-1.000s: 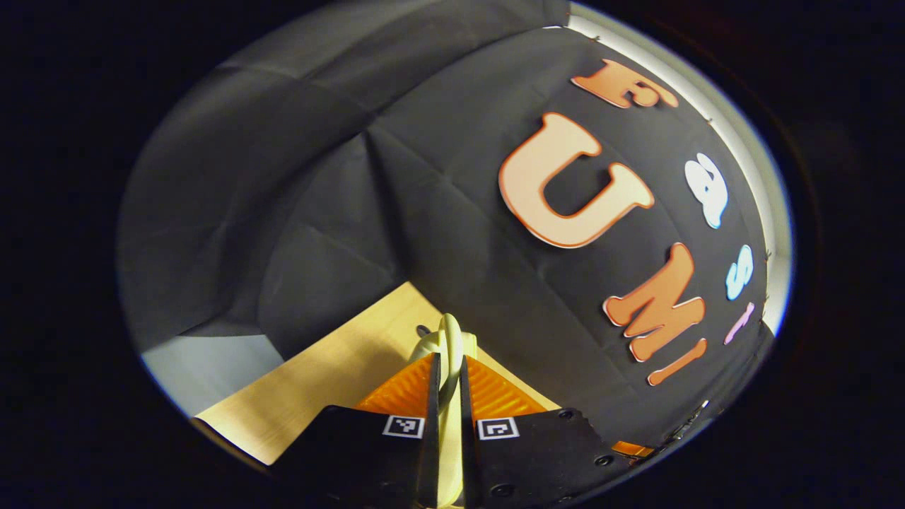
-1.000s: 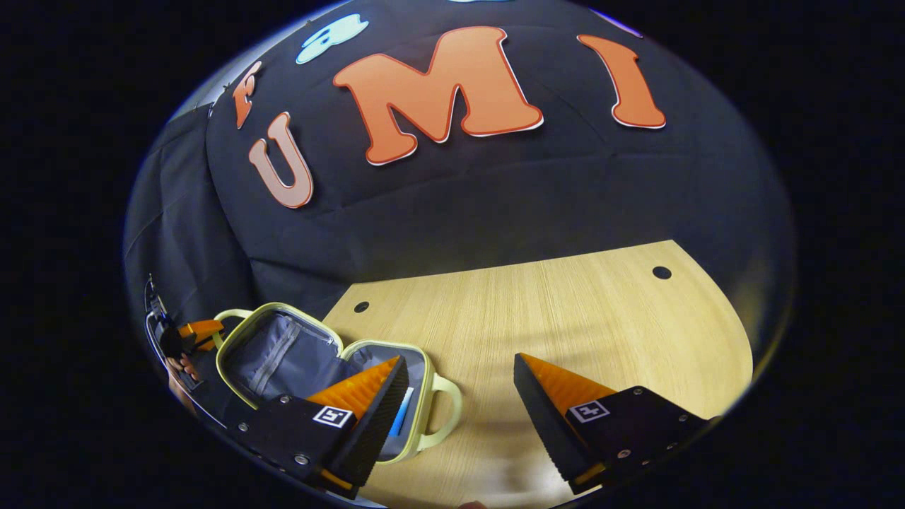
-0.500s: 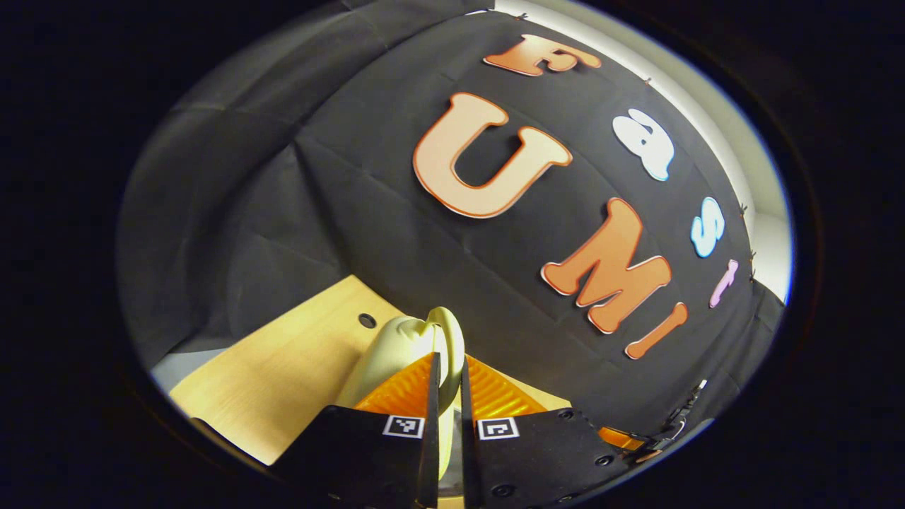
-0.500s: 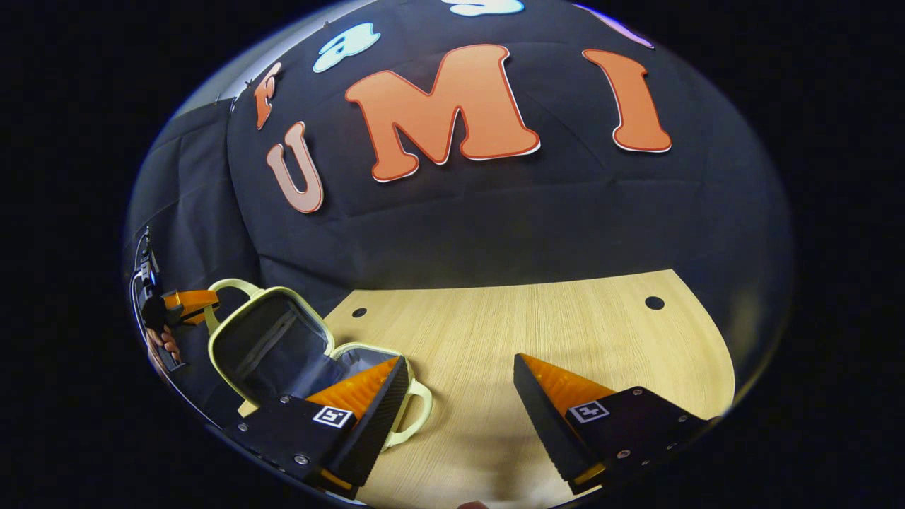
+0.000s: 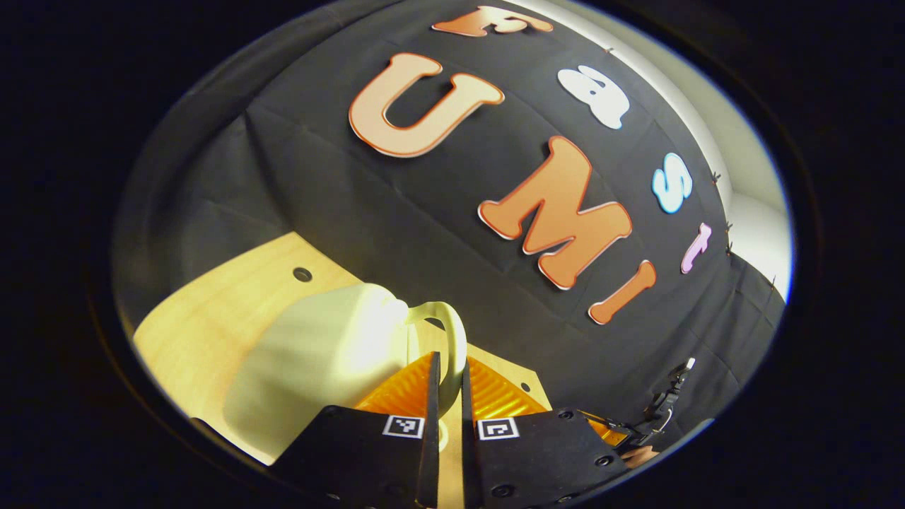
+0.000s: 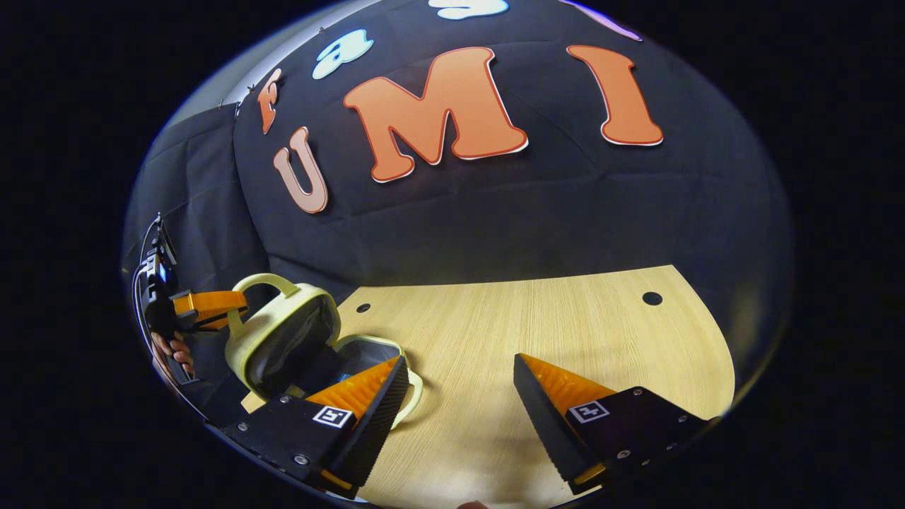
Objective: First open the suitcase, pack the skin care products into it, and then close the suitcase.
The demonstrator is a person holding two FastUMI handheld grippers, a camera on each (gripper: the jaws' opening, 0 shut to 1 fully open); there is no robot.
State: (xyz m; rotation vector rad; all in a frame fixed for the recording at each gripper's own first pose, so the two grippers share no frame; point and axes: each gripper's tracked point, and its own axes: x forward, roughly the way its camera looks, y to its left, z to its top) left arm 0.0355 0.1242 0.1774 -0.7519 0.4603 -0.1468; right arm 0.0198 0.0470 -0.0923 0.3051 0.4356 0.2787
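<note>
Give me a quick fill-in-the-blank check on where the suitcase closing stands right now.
The left gripper is shut on the lid's ____.
The suitcase lid is ____ closed, tilted over the base.
The right gripper has its jaws ____ and holds nothing.
The suitcase rests on a ____ table.

Missing words: handle; partly; open; wooden

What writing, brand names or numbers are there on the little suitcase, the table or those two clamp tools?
No readable text on any of them.
Suitcase: plain pale shell, no writing seen.
Left gripper and right gripper: small square black-and-white markers, a pattern and not letters.
Table: bare wood grain, no print.
</note>
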